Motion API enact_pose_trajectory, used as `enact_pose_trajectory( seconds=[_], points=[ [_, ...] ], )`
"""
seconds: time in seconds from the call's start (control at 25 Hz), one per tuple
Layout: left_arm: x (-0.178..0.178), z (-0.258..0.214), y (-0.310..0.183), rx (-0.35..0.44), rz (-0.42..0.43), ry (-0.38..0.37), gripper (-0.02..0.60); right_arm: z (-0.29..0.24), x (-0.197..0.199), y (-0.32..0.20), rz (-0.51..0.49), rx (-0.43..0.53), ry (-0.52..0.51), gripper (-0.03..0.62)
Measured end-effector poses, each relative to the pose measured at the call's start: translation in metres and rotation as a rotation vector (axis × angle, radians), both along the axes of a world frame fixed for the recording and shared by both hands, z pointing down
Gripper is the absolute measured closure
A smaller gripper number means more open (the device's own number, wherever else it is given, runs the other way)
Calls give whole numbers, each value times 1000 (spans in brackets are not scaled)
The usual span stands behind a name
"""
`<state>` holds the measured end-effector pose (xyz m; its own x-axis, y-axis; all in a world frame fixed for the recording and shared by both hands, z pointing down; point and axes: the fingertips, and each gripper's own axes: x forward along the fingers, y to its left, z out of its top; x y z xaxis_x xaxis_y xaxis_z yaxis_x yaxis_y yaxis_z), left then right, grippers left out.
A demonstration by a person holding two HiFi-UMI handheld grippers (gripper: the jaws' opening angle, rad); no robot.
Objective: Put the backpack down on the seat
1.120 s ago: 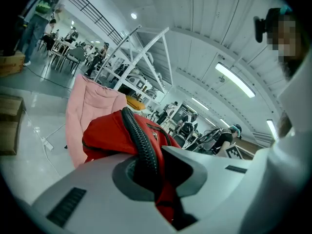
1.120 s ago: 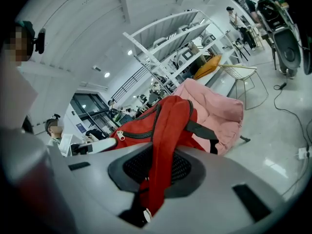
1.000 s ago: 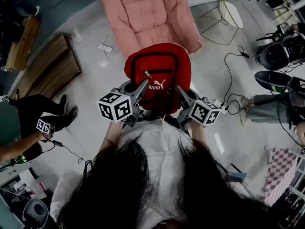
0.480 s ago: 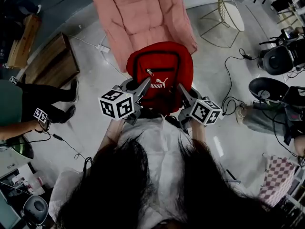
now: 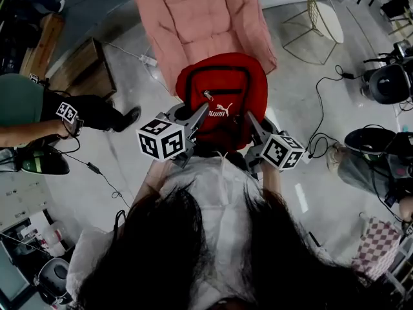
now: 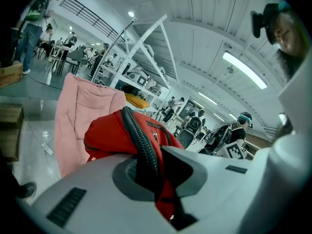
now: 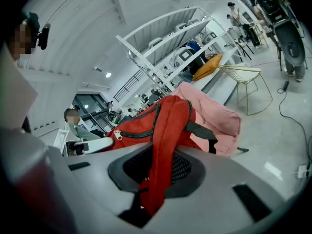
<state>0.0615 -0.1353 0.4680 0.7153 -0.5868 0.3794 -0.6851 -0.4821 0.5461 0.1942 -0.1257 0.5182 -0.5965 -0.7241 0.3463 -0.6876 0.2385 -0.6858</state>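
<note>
carrying backpack [image 5: 226, 82] closer to seat [image 5: 200, 18]; left gripper [image 5: 204, 110], right gripper [image 5: 251, 117] still clamped

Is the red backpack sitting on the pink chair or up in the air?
Up in the air: left gripper and right gripper are shut on the backpack, short of the pink chair.

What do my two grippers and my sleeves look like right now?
The left gripper and right gripper are light grey, each with two tapering jaws and dark recessed pads. Each carries a white cube with black square markers. The person's top is white.
</note>
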Motion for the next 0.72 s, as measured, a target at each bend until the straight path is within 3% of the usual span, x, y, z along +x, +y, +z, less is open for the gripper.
enact_pose_trajectory(
  seconds=[0.4, 0.72],
  points=[
    [-5, 18, -60, -46, -5, -1, 529, 17, -5, -60, -20, -50, 24, 525],
    [-19, 43, -149, -114, 16, 17, 529, 36, -17, -153, -27, -98, 88, 525]
  ],
)
